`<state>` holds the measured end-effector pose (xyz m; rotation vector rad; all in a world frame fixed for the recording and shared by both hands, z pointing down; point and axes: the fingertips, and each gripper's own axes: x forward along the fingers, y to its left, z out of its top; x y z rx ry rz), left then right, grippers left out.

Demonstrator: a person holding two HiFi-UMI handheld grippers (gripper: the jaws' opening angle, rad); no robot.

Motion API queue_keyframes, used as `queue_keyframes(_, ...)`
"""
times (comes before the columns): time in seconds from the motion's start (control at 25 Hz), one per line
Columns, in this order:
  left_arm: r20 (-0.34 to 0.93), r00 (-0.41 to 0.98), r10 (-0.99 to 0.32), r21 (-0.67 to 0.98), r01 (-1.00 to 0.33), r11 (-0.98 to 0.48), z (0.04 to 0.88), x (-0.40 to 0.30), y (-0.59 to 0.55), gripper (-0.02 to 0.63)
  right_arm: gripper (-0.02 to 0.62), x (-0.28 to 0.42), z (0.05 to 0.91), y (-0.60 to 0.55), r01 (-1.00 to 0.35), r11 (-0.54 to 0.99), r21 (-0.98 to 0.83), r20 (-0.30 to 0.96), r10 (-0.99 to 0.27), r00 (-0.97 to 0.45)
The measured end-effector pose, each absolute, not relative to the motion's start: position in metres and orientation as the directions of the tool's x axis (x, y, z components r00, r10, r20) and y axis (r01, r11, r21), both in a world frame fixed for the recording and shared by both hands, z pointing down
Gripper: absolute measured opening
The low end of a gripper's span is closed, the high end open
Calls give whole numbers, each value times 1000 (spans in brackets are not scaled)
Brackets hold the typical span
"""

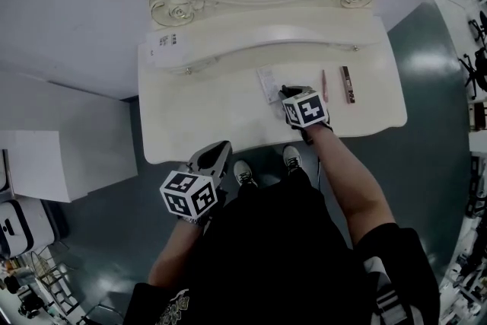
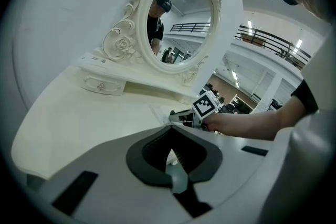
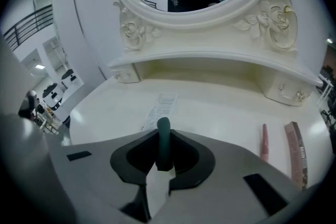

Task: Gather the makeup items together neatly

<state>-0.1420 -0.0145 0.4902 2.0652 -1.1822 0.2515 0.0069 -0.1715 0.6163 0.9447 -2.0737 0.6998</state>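
The right gripper [image 1: 287, 93], forearm reaching over the dressing table's [image 1: 205, 118] front edge, clamps a slim dark-green makeup stick [image 3: 164, 144], left of a pink pencil [image 1: 324, 84] and a rose tube [image 1: 347, 84]. The left gripper [image 1: 213, 157] hangs off the edge, jaws together and empty.

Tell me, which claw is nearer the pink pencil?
Right. The right claw, shut on a dark stick, is over the table just left of the pencil. The left claw hangs off the table's front edge, well away to the left.
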Motion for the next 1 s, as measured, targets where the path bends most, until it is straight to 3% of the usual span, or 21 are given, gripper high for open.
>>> queue_keyframes(0.2, 486, 581, -653, 501, -797, -336, 490, -133, -20, 8, 66, -24, 604, -150, -746, 627, -222, 747, -382, -544)
queue_keyframes(0.44, 481, 607, -633, 508, -781, -363, 491, -122, -25, 8, 63, 58, 594, -188, -925, 378, -44, 731, -619, -288)
queue_keyframes(0.6, 486, 608, -628, 508, -781, -362, 492, -122, -26, 8, 63, 95, 608, -200, -944, 328, 42, 772, -610, -177)
queue_keyframes(0.76, 494, 603, -627, 511, -784, -352, 495, -125, -28, 8, 64, 102, 617, -203, -940, 339, 33, 803, -570, -177)
queue_keyframes(1.0, 496, 608, -621, 516, -781, -352, 498, -123, -29, 8, 172, 87, 618, -203, -924, 381, -25, 803, -543, -246)
